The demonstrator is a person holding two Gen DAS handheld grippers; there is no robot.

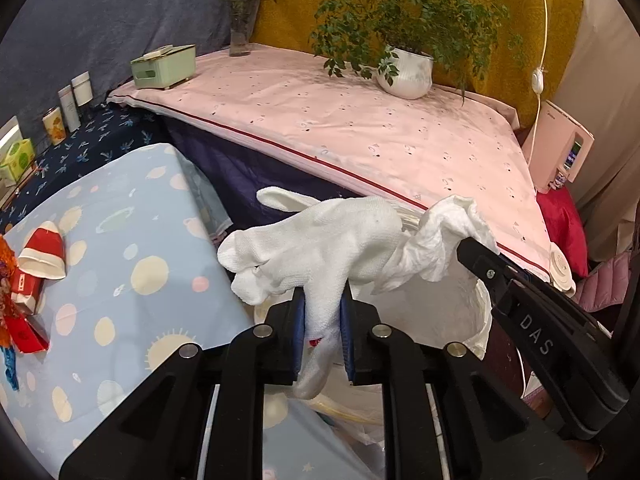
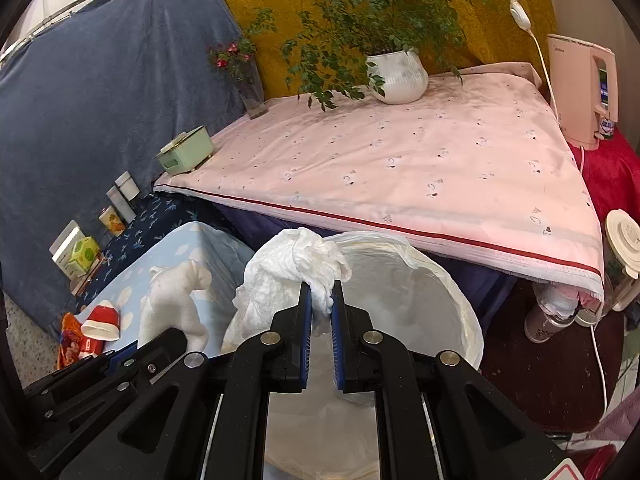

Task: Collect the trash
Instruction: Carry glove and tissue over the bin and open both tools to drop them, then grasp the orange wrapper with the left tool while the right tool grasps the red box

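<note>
At frame centre, the left hand-held gripper [image 1: 323,336] is pinching a white knitted glove [image 1: 316,252] and the right hand-held gripper [image 2: 321,336] is gripping crumpled white tissue [image 2: 296,268], either risking snagging outside the white-lined bin [image 2: 448,280].

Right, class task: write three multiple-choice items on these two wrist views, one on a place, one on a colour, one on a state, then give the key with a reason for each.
1. Where does the potted plant stand?
A. on the pink cloth
B. on the blue spotted cloth
C. inside the bin

2. What colour is the crushed paper cup?
A. green
B. red and white
C. black

3. What is the state of the left tool?
A. open and empty
B. shut on a white glove
C. shut on the cup

Key: 1 A, its white pot sits on the pink cloth. 2 B, red band, white rim. 3 B, its blue pads pinch the white glove; the right tool pinches a crumpled tissue over the lined bin.
</note>
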